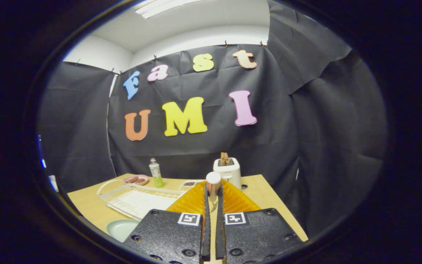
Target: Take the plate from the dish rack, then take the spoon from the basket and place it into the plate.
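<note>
The plate (120,228) is already set down beside the rack (137,198). The spoon (213,187) is pinched between the gripper's (213,205) nearly closed fingers; placing remains.

Mock kitchen in a cloth-walled booth

A wooden table (86,205) carries a toaster (227,170), a clear dish rack (137,198) and a bottle (155,172), with black cloth (306,128) hung behind.

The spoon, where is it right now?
In the gripper view the spoon stands upright, clamped between the closed jaws of the gripper. It is held above the wooden table, just in front of the toaster, with the dish rack to its left.
</note>
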